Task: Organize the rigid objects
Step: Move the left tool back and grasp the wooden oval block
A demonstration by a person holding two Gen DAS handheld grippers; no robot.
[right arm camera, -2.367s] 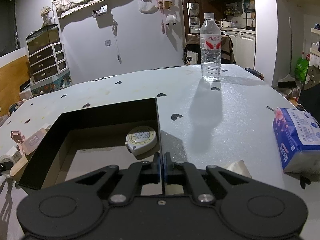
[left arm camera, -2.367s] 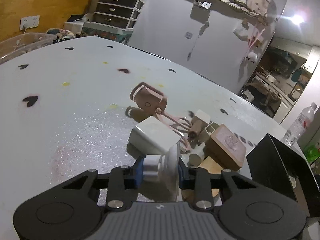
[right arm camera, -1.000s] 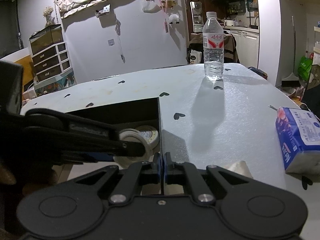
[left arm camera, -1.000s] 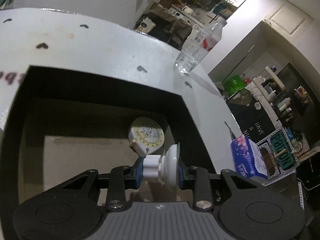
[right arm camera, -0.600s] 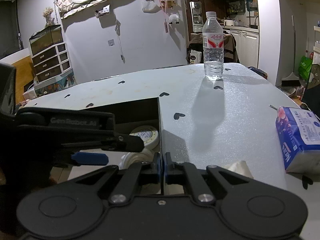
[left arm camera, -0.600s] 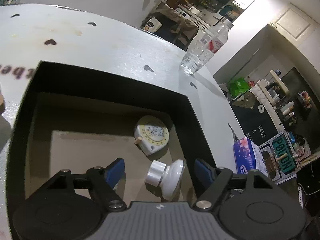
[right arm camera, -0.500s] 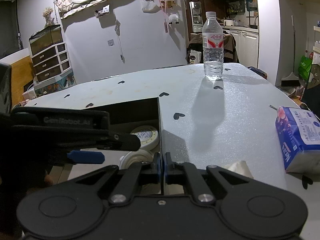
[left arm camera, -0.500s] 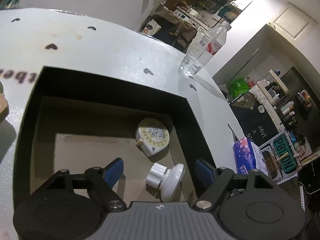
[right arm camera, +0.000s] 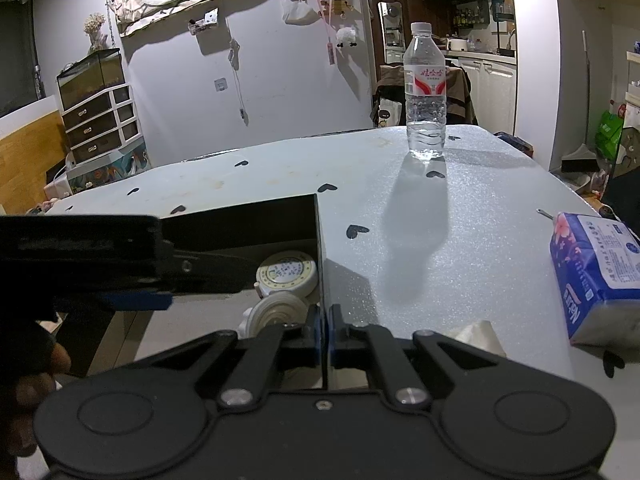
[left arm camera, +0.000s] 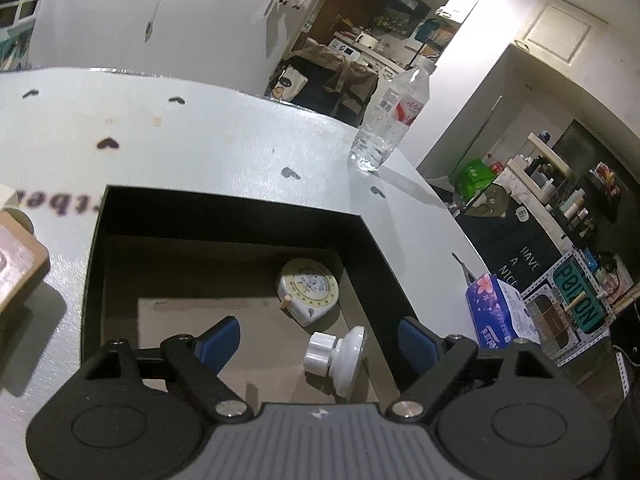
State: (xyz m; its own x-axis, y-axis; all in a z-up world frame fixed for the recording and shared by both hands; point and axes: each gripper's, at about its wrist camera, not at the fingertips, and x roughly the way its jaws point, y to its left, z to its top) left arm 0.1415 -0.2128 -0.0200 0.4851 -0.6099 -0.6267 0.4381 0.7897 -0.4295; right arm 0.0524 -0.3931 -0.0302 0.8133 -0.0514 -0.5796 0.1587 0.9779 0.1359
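Note:
A white knob (left arm camera: 336, 354) lies on the cardboard floor of the black box (left arm camera: 224, 196), next to a round cream tape measure (left arm camera: 308, 290). My left gripper (left arm camera: 320, 342) hovers above the knob. Its jaws are opening wide and its blue pads do not touch the knob. In the right wrist view the knob (right arm camera: 276, 312) and the tape measure (right arm camera: 286, 272) sit in the box's near right corner, and one of the left gripper's fingers (right arm camera: 200, 268) reaches in from the left. My right gripper (right arm camera: 323, 320) is shut on the thin right wall of the box (right arm camera: 320, 240).
A water bottle (right arm camera: 426, 96) stands at the far side of the white table. A blue tissue pack (right arm camera: 596, 276) and a crumpled paper (right arm camera: 476, 332) lie right of the box. A wooden block (left arm camera: 16, 268) sits left of the box. A hand (right arm camera: 36, 380) shows at lower left.
The left jaws went from shut on the white knob to wide apart. The knob dropped onto the box floor. The left gripper rose a little. The right gripper kept still.

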